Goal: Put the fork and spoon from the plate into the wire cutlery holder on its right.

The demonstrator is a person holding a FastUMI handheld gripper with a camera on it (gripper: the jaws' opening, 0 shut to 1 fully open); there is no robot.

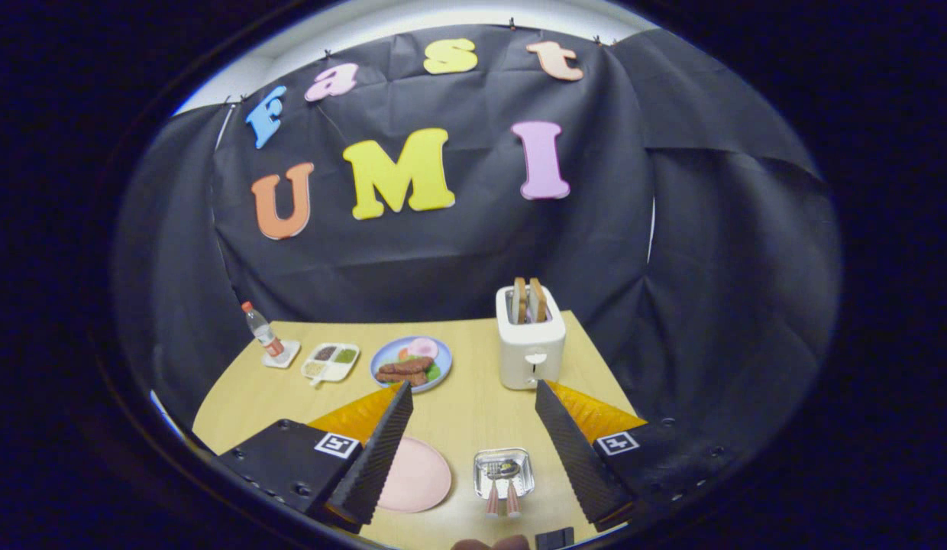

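Observation:
My gripper (473,397) hangs open high above the table, nothing between its fingers. Below and between the fingers lies a pink plate (417,477) with nothing on it, partly hidden by the left finger (378,451). Just to the plate's right stands the wire cutlery holder (504,471). A fork (494,489) and a spoon (512,489) stand in it, their pink handles sticking out toward me.
A white toaster (530,347) with two bread slices stands beyond the right finger. Farther back are a blue plate of food (411,363), a white divided dish (330,361) and a bottle (263,330) on a coaster. The wooden table (473,412) ends at the black cloth wall.

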